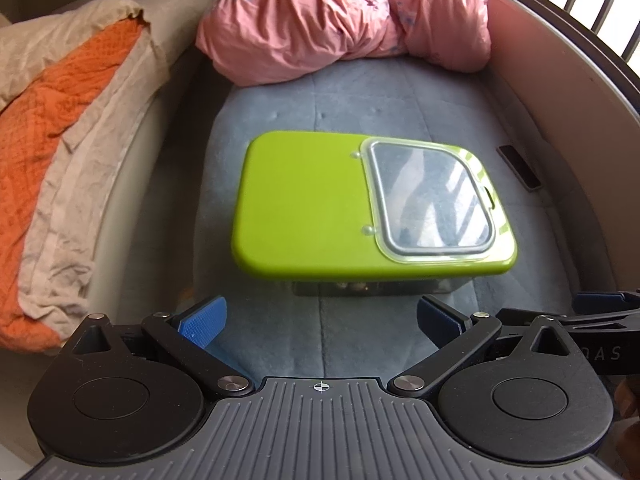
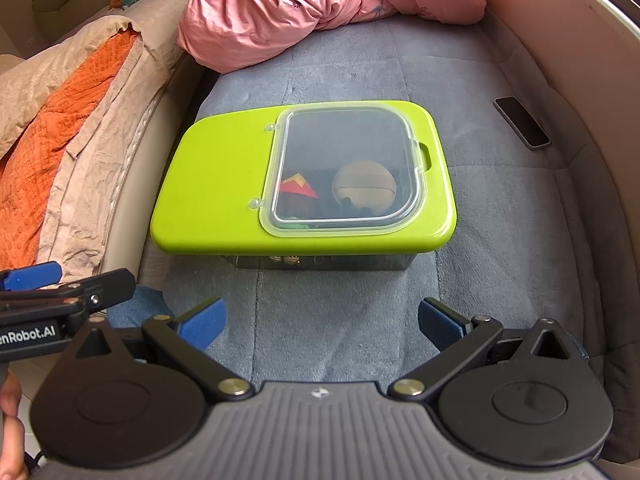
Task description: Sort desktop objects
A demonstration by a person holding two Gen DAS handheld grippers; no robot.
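- Sitting on the grey-blue plush mattress pad (image 2: 352, 320): lime-green plastic storage box with a closed clear hinged lid (image 2: 304, 184) (image 1: 372, 204).
- Showing through the lid: tan round ball (image 2: 364, 188), red-and-yellow item (image 2: 298, 188).
- Hovering near the box, blue pads spread, gripping nothing: left hand-held gripper (image 1: 320, 322), right hand-held gripper (image 2: 322, 320).
- Lying well right of the box: dark flat phone (image 2: 522, 122).
- Bunching behind: pink crumpled blanket (image 2: 320, 4).

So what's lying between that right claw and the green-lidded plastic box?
Nothing: only bare grey-blue mat separates the right gripper from the green-lidded box, per the right wrist view.
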